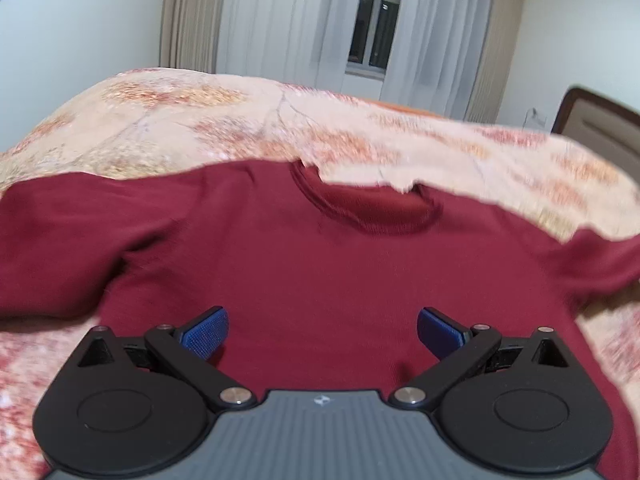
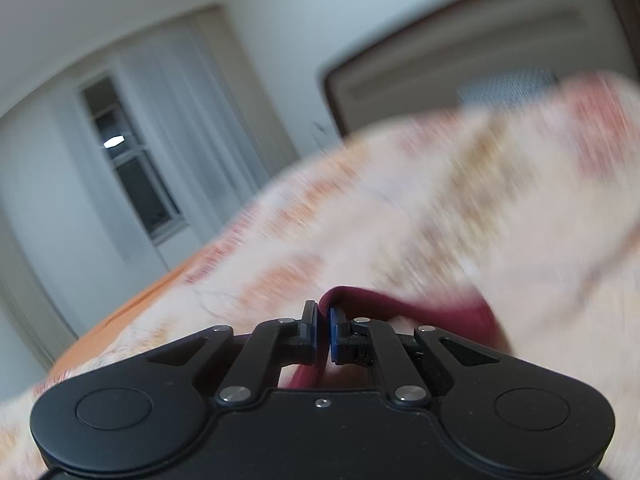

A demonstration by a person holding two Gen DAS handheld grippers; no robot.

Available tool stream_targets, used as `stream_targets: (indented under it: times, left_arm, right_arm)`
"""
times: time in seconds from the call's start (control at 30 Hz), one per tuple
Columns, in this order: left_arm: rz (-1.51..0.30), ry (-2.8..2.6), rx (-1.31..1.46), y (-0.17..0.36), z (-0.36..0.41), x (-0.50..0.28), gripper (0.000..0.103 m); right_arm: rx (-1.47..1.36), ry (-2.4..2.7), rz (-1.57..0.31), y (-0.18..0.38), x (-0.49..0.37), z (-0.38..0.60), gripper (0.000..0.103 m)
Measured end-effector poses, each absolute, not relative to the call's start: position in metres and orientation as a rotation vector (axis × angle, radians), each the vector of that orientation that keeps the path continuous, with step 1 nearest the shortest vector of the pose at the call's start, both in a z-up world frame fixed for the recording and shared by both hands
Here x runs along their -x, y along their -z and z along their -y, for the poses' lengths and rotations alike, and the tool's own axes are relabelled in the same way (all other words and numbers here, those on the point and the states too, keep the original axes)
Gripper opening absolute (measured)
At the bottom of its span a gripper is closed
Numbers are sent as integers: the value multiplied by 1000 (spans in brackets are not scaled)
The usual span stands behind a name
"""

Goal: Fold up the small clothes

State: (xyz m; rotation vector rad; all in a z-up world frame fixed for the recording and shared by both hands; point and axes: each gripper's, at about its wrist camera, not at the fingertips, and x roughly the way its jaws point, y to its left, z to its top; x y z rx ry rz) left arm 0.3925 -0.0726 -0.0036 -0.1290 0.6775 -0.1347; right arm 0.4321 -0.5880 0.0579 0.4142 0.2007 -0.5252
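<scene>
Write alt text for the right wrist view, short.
The right gripper is shut on a fold of the dark red garment, pinching it just above a floral bedspread. The shot is motion-blurred; behind the bed are a headboard and a curtained window.

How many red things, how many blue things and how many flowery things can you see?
Red: 1, the red top, pinched by the shut right claw.
Blue: 4, two pads on the open left claw and two on the right claw.
Flowery: 1, the bedspread.
Total: 6
</scene>
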Motion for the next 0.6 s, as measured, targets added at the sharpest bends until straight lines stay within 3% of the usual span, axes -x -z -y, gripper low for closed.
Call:
stream_targets:
  times: [0.33,0.47,0.6]
  left_arm:
    - [-550,25,229,-49,-1,-375,103]
    - [-523,-30,274,-55,-33,-371,103]
    - [-508,-58,309,-51,-59,-369,103]
  right_arm:
    - [131,73,-73,-129,-450,371,5]
    - [318,-89,-52,-116,-447,280,5]
    - [331,-218,-135,-80,-446,213,6]
